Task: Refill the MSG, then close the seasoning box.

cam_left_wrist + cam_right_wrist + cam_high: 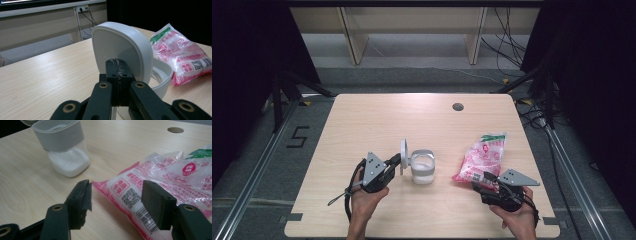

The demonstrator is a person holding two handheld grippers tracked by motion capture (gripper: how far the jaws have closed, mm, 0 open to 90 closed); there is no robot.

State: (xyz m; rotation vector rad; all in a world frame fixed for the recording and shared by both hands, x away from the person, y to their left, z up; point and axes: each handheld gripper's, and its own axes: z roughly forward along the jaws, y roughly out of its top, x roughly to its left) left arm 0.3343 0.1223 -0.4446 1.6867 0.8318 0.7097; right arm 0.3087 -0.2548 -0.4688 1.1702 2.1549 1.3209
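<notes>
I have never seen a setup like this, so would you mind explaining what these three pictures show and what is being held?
A person sits at a wooden table and holds a hand tool with two black jaws in each hand. One picture looks down from above; the other two come from small cameras riding on each tool, looking along its jaws.

On the table stand a clear jar with a grey band, partly filled with white grains, and a pink and white bag.

The left gripper has its jaws shut on the jar's white lid, which stands upright beside the open jar. The right gripper has its jaws open on either side of the bag's near corner, not yet pressing on it.
</notes>
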